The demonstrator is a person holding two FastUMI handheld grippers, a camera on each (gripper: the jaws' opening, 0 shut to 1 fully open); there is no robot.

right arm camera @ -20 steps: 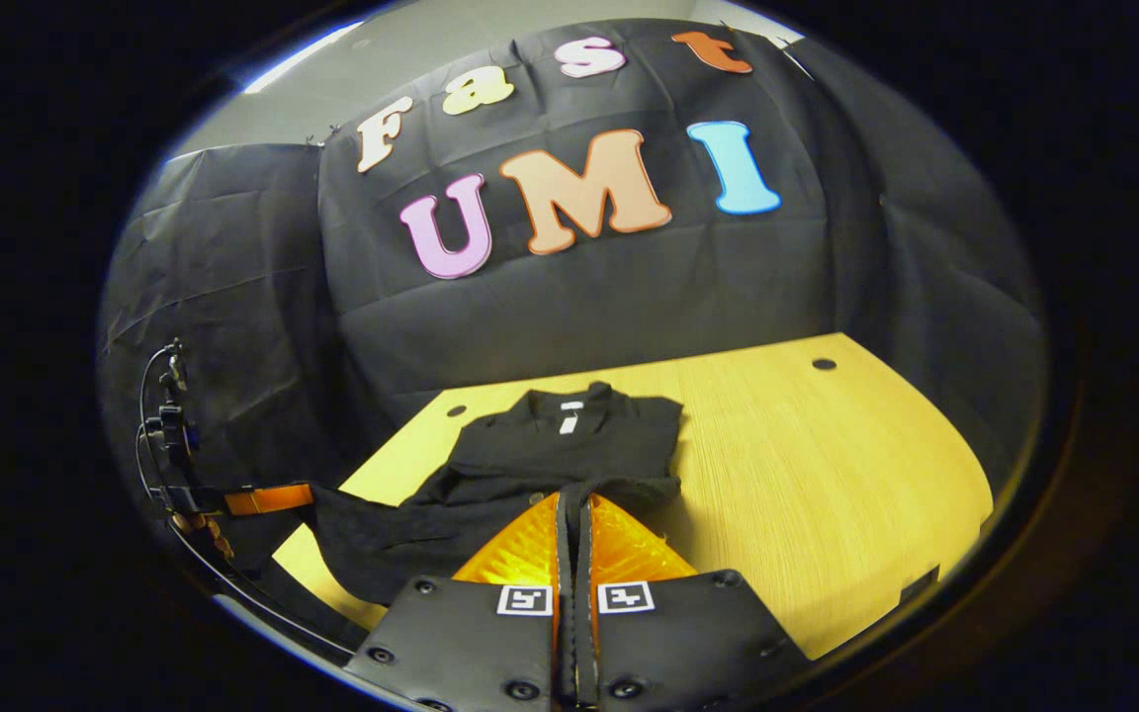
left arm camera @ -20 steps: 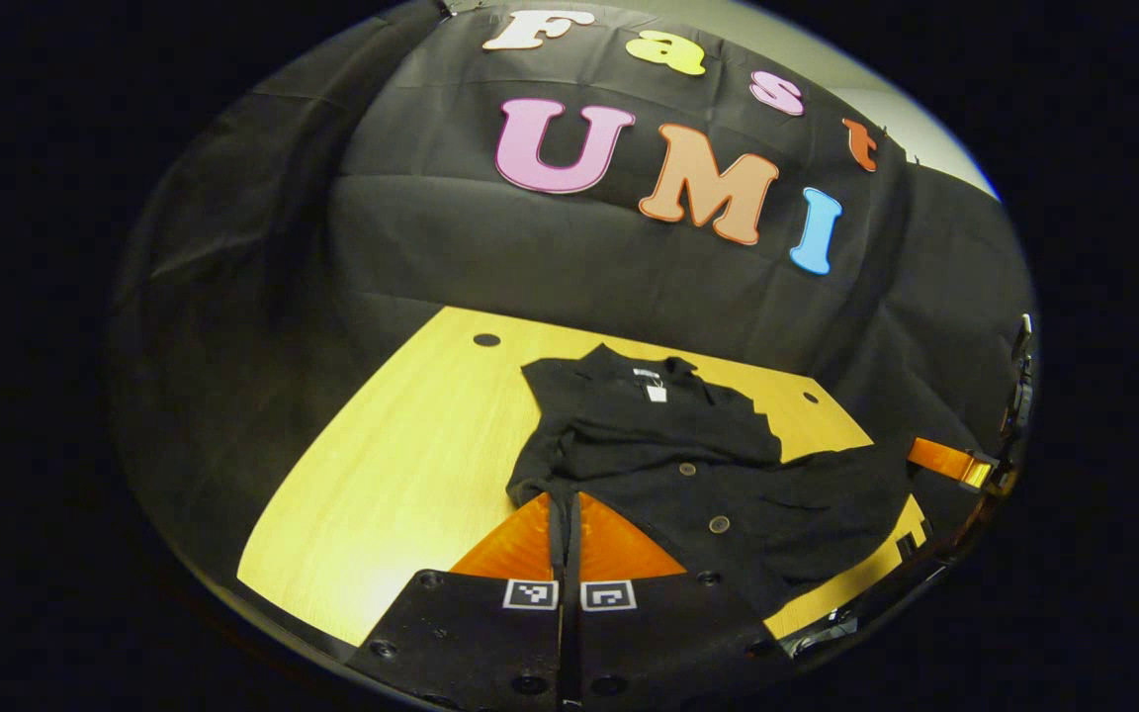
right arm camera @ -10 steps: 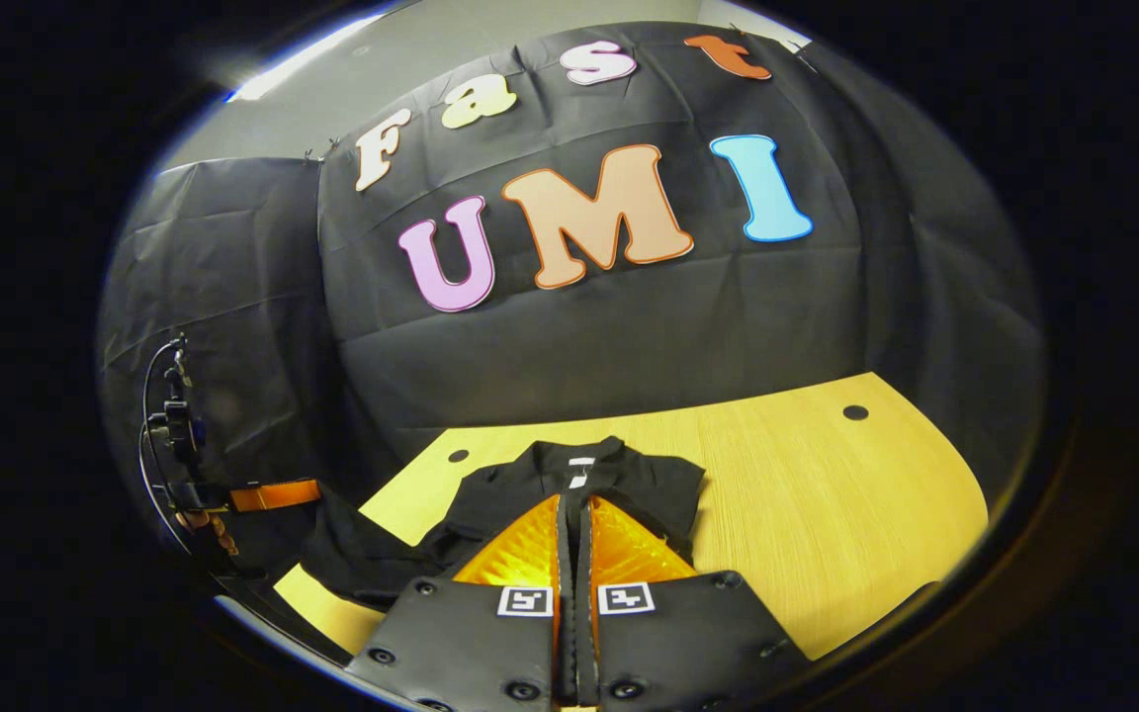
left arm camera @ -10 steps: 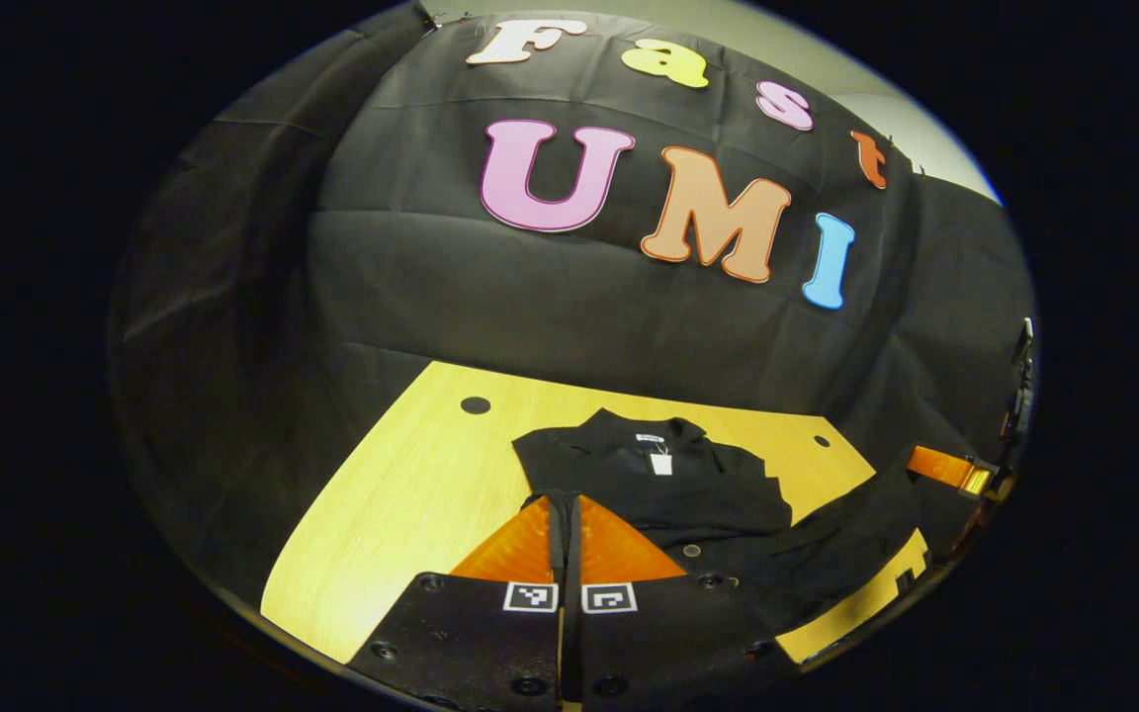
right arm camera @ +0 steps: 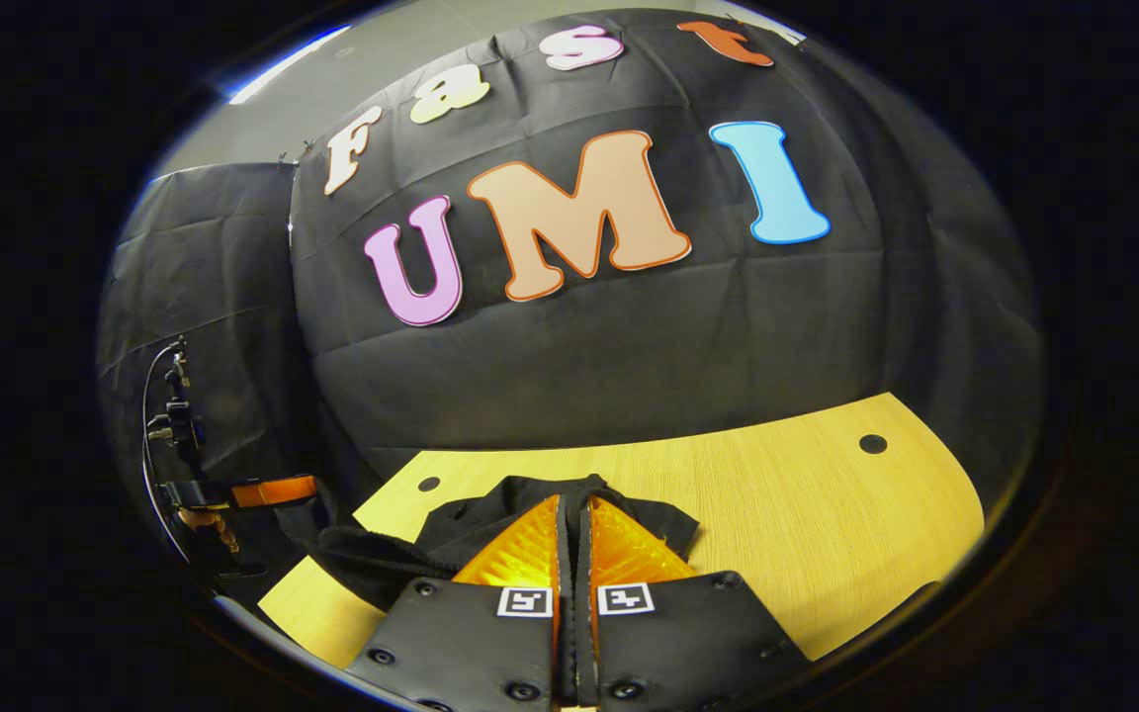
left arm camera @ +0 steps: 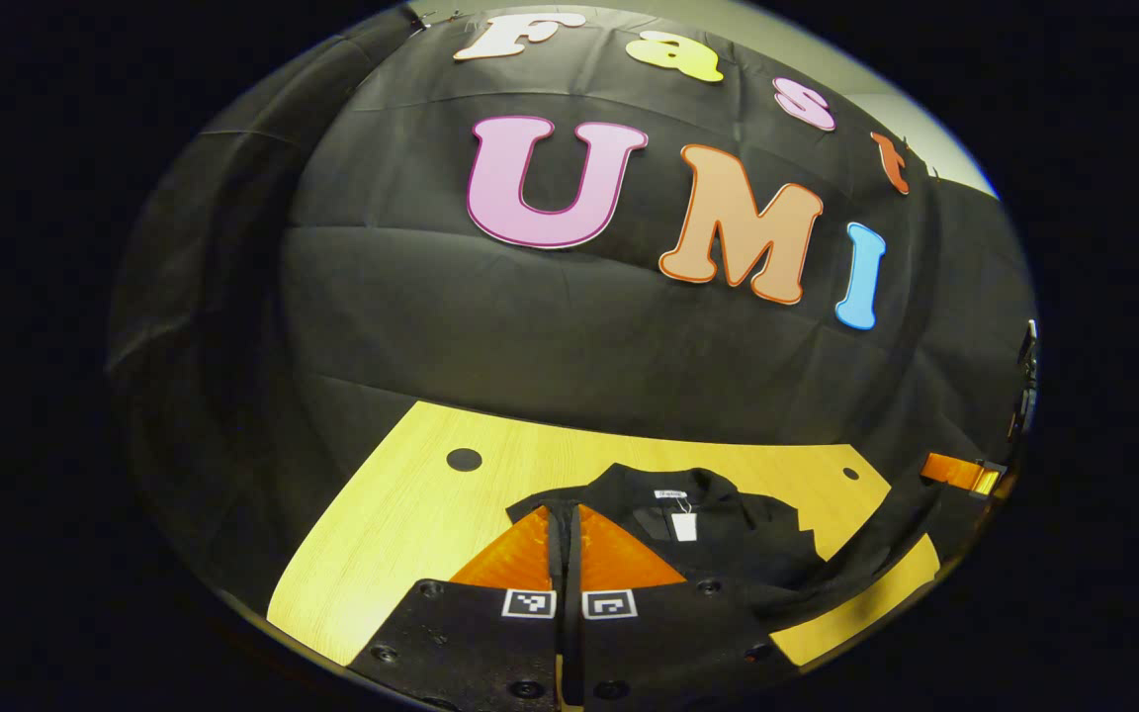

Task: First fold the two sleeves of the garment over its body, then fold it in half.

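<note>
Left gripper (left arm camera: 566, 514) and right gripper (right arm camera: 573, 506): both closed, each pinching a thin edge of the black garment (left arm camera: 728, 529). Garment lies on the yellow table (left arm camera: 401, 524), collar toward the wall.

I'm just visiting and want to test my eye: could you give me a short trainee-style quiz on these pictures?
1. True or false: the black buttoned garment lies on the yellow wooden table.
2. What hangs inside the garment's collar? A) small white tag B) red ribbon C) metal chain
3. Fill in: the orange fingers of the right gripper stand pressed ____.

Key: 1 true. 2 A, the small white tag. 3 together; whether cloth is pinched between them cannot be told.
</note>
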